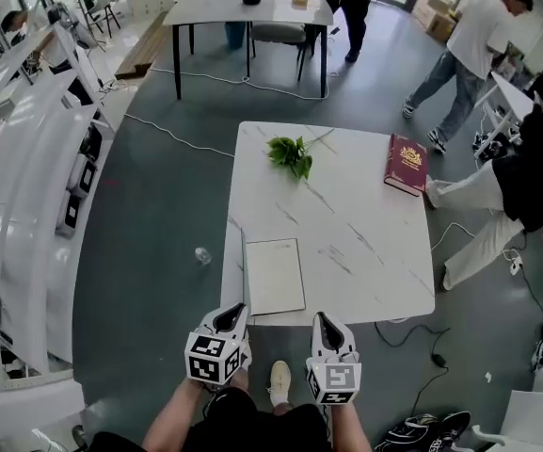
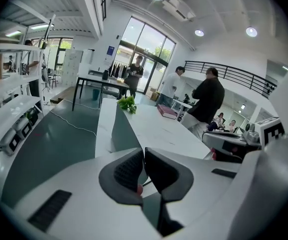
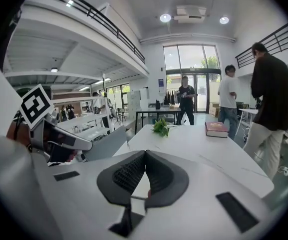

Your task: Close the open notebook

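Nearest, the left gripper (image 1: 235,309) and the right gripper (image 1: 321,316) are held side by side just off the near edge of the white marble-patterned table (image 1: 365,252). Each has its jaws pressed together, with nothing between them. Just beyond, the pale-paged notebook (image 1: 276,276) is seen lying near the table's left corner, its grey cover (image 2: 121,129) raised along its left side. Farther off, a green leafy sprig (image 1: 290,153) and a dark red hardback book (image 1: 406,165) are set well apart.
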`<state>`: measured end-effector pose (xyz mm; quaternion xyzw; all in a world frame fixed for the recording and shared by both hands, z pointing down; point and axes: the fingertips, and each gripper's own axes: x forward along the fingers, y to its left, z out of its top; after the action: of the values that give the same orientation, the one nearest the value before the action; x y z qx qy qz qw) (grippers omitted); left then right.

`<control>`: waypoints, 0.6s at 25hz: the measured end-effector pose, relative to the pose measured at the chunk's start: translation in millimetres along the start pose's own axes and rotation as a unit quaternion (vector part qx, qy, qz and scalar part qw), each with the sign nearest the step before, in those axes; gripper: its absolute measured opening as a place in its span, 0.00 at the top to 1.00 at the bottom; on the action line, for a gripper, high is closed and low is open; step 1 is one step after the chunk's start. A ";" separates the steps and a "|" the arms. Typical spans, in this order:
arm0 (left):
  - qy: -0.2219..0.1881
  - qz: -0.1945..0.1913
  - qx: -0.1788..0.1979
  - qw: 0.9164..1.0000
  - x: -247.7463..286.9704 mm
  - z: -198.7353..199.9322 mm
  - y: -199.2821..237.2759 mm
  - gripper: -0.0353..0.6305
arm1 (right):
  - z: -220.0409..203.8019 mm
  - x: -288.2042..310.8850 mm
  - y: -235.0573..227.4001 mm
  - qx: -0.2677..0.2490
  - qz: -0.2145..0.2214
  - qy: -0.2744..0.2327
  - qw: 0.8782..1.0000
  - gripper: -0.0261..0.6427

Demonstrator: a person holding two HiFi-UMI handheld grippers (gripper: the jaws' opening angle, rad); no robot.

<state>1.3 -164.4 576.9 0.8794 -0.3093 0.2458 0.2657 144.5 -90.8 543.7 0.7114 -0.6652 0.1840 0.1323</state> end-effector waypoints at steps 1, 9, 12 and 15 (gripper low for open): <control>0.001 -0.004 0.004 1.000 2.4 1.2 -4.2 0.90 | 0.0 -1.7 -3.2 0.001 -0.003 -0.001 1.000 0.94; 0.014 -0.039 0.028 0.999 23.9 6.1 -36.8 0.90 | -3.1 -14.6 -24.6 0.018 -0.031 -0.001 0.999 0.94; 0.019 -0.052 0.036 0.998 34.3 6.5 -48.6 0.90 | -6.9 -18.8 -32.8 0.026 -0.043 0.000 0.999 0.94; 0.027 -0.063 0.043 0.997 46.7 3.8 -58.5 0.89 | -13.3 -21.8 -41.8 0.035 -0.055 0.002 0.998 0.94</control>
<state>73.8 -147.0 583.5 0.9007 -0.2353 0.2656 0.2506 183.9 -62.1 548.5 0.7507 -0.6181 0.2009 0.1185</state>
